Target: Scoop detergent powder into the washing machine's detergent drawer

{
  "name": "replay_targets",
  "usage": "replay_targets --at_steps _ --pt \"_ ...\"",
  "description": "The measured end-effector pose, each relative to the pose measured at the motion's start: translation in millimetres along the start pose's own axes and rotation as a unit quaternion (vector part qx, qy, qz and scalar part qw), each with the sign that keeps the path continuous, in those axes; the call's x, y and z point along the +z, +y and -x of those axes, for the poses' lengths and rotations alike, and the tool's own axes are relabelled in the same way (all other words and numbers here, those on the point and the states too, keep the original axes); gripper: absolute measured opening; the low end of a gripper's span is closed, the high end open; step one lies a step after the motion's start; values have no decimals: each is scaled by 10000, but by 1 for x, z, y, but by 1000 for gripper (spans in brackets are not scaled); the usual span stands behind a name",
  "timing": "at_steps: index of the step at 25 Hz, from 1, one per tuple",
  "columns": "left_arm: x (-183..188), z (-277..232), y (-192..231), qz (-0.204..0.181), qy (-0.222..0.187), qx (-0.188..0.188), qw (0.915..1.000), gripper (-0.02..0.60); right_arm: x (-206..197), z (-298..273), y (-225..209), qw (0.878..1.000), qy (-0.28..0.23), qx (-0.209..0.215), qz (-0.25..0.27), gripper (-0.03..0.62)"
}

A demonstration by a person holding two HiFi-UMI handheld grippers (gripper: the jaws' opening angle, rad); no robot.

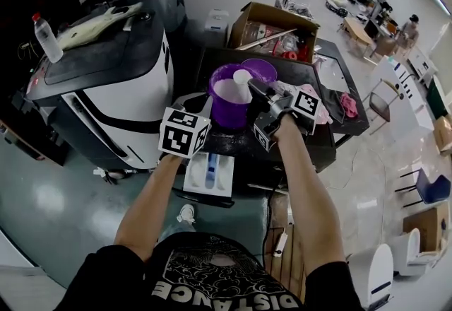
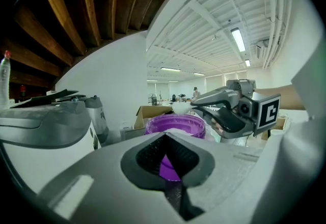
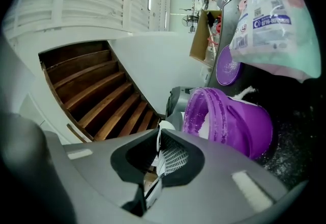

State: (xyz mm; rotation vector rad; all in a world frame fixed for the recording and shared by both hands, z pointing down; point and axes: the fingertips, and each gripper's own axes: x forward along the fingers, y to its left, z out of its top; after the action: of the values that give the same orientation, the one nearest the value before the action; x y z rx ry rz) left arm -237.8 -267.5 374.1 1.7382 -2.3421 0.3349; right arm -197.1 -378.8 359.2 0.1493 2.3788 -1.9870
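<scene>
A purple tub of white detergent powder stands on the black top. My right gripper is shut on the handle of a white scoop, which is heaped with powder and held over the tub's mouth. In the right gripper view the ribbed scoop handle sits between the jaws of the right gripper, beside the tub. My left gripper is just left of the tub, shut and holding nothing; the left gripper faces the tub. The white detergent drawer stands pulled out below.
The purple lid lies behind the tub, with a detergent bag next to it. A cardboard box is further back. A white-and-black machine with a bottle on it stands to the left. Spilled powder dusts the top.
</scene>
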Motion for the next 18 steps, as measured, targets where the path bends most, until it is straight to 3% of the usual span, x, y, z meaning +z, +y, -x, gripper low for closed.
replay_targets --at_steps 7,18 --pt "-10 17 -3 86 -32 380 9992 5 -6 10 5 9999 95 133 -40 37" --pt "-18 33 -19 34 71 320 9995 5 -25 31 9 9995 227 240 35 37"
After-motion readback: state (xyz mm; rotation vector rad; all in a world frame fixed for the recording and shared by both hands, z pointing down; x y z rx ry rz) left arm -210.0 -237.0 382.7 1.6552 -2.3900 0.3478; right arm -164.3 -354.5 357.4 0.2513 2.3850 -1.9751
